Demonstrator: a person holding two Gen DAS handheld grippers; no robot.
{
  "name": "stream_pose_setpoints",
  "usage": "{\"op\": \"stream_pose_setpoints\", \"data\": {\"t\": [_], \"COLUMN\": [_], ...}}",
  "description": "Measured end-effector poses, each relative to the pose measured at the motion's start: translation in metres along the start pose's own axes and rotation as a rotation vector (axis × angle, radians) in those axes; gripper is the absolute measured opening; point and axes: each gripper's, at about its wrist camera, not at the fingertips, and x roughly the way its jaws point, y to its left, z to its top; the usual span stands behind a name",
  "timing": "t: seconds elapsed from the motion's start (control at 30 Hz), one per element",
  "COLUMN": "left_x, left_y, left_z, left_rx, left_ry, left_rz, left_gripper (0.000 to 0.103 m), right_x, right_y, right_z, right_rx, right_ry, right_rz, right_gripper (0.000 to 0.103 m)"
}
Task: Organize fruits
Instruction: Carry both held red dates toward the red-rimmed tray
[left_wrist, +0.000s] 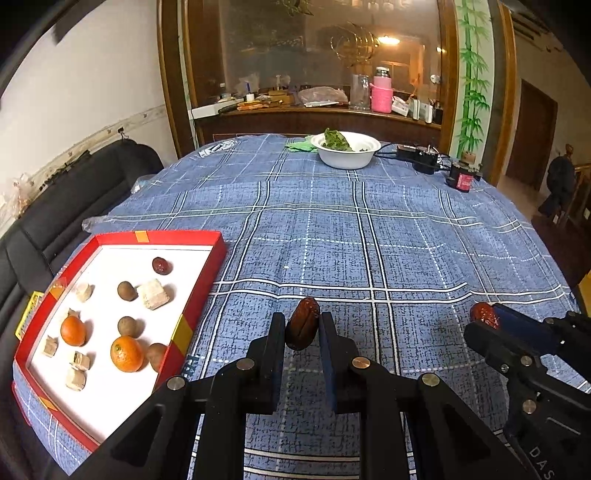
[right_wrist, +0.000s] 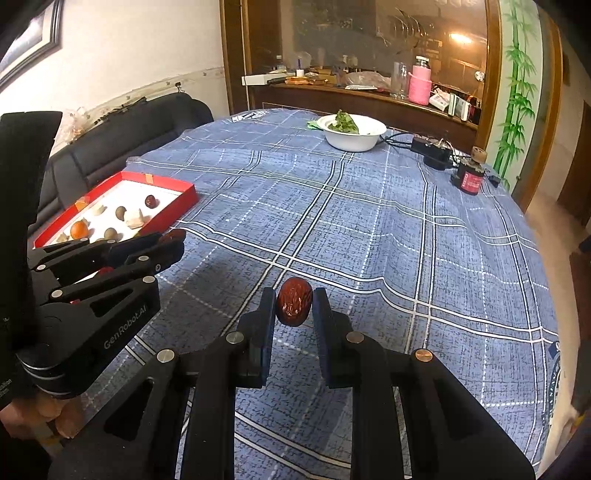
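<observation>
Over the blue plaid tablecloth (left_wrist: 369, 240), each gripper's jaws clamp a wrinkled, oval red date (left_wrist: 302, 329) (right_wrist: 294, 301).

The table is covered by a woven cloth (left_wrist: 369, 236), blue with a rough, speckled weave and white and dark check lines. The left gripper (left_wrist: 302, 328) and right gripper (right_wrist: 294, 306) look like matt black plastic with bright metal pins. Each holds a date, the left date (left_wrist: 302, 328) dull brown and wrinkled, the right date (right_wrist: 294, 306) glossy red-brown and wrinkled. The tray (left_wrist: 207, 288) has glossy red card walls and a matt white floor. The 2 oranges (left_wrist: 126, 353) look smooth with a slight sheen. The bowl (left_wrist: 345, 157) is smooth and white.
</observation>
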Motion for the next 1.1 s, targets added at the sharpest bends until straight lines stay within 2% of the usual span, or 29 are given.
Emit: {"op": "stream_pose_setpoints", "data": {"t": [0.47,0.87,1.1], "left_x": [-0.011,-0.016,-0.021], "left_y": [0.044,0.07,0.098], "left_z": [-0.003,-0.005,-0.007], "left_rx": [-0.092,-0.14,-0.191], "left_ry": [-0.016,-0.026,-0.031], "left_rz": [0.037,0.061,0.102], "left_gripper": [0.017,0.017,0.017], "right_x": [-0.001,0.001,0.008], "right_y": [0.028,0.048,0.064], "right_z": [0.017,0.025,0.032], "right_rx": [-0.074,-0.129,-0.157], "right_ry": [-0.002,-0.004,-0.006], "right_rz": [-0.04,-0.028,0.004], "right_gripper": [0.019,0.019,0.019]}}
